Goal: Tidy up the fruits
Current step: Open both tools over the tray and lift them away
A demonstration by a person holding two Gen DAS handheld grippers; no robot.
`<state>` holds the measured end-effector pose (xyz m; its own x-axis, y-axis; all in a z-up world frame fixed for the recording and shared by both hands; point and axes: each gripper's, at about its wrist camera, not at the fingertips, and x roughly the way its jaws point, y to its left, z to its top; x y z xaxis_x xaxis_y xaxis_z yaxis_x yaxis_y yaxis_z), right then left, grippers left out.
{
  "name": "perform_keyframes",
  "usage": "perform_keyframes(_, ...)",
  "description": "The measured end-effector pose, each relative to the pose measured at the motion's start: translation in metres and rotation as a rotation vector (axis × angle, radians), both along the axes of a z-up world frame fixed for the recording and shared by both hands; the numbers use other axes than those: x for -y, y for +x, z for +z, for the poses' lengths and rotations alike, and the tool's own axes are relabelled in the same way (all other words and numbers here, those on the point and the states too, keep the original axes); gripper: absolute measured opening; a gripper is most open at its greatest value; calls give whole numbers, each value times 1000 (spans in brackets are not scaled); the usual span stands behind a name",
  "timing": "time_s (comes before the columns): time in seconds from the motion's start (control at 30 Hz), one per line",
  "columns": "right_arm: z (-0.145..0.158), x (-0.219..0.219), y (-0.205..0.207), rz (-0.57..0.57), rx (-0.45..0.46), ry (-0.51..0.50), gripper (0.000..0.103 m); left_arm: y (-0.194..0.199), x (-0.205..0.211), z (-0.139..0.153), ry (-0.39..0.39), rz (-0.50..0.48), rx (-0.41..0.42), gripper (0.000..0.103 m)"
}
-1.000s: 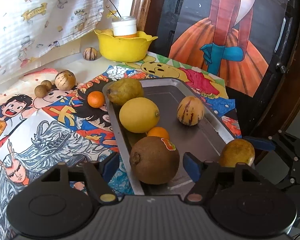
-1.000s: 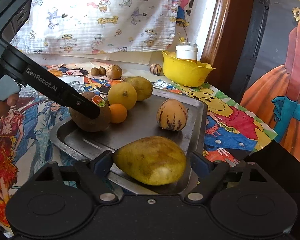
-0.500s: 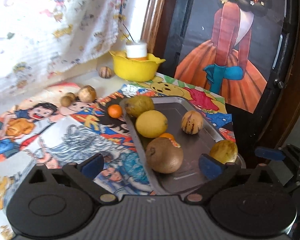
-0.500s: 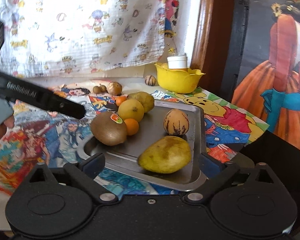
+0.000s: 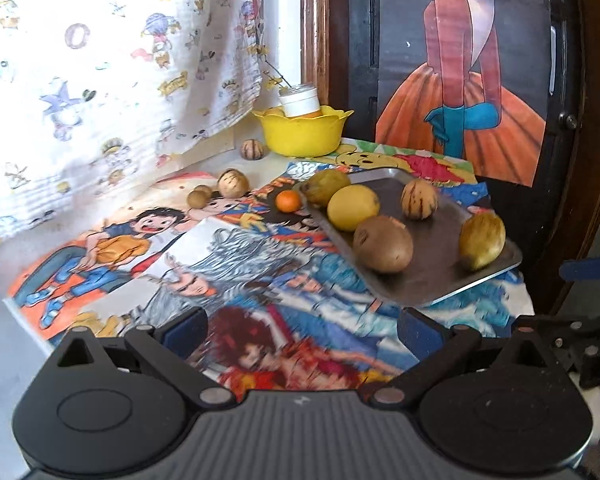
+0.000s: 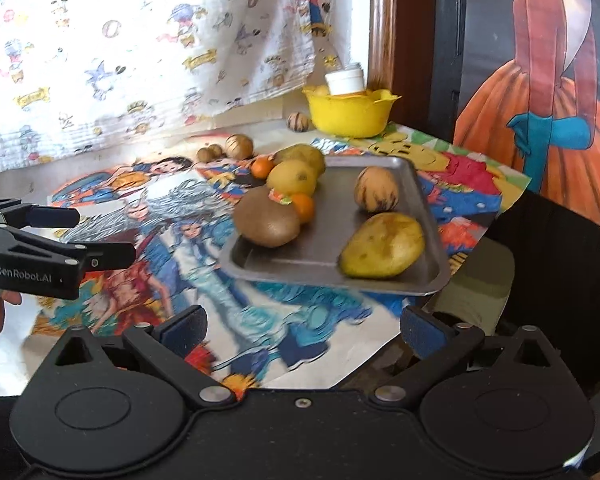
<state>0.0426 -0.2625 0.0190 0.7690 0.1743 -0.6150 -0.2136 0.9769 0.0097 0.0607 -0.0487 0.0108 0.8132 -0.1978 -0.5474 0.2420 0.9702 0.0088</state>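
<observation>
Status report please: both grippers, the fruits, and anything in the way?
Left gripper open, empty. Right gripper open, empty. Six fruits on metal tray; one small orange beside it. Path clear.

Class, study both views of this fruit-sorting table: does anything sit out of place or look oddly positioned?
Yes. The metal tray holds most of the fruit, but a small orange, a few brown fruits and one striped fruit lie loose on the mat. The tray's near corner also seems to overhang the table edge.

A table point(image 5: 4, 280) carries cartoon posters point(image 5: 228, 264), a steel tray point(image 5: 496, 272) and a yellow bowl point(image 5: 300, 136).
</observation>
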Motion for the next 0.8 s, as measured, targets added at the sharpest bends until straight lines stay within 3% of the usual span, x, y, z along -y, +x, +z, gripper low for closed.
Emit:
perform_keyframes(0.53, 14, -42, -2, 99, -8, -3, 102, -8, -57, -4, -21, 113, -30, 103)
perform_keyframes(0.8, 18, -52, 16, 178, 42, -7, 102, 6, -76, -4, -10, 172, -28, 103)
